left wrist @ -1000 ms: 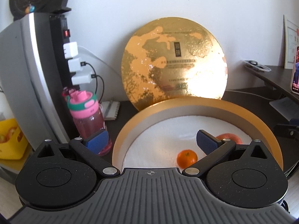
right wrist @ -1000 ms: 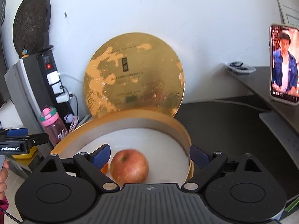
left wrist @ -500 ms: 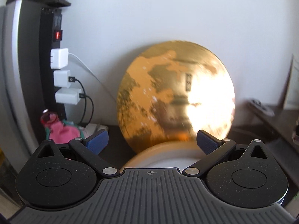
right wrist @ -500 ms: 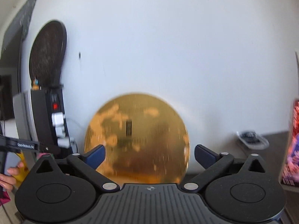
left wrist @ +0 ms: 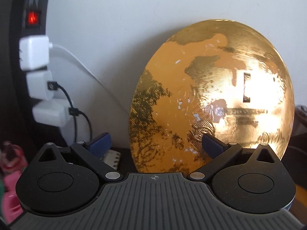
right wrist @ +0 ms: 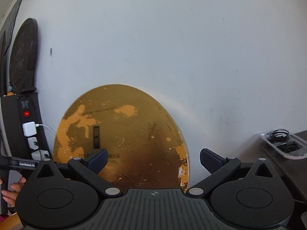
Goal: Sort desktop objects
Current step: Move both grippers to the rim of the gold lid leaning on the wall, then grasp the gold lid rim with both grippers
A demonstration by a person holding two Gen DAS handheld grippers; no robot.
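Both tools released: left point(left wrist: 155, 143), right point(right wrist: 152, 158) ("GenRobot.AI" on left's side), facing gold lid point(left wrist: 211, 95).

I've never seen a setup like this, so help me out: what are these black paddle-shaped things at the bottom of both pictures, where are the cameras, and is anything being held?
There is no robot here. A person carries two hand-held grippers, each with a fisheye camera looking forward along its two blue-tipped fingers. One picture comes from the left gripper, the other from the right gripper. Both are open and hold nothing. Ahead, a round gold lid leans upright against the white wall. To its left stands a black power strip with white chargers plugged in. The right view also shows a hand holding the other gripper, and a clear tray of small dark items.
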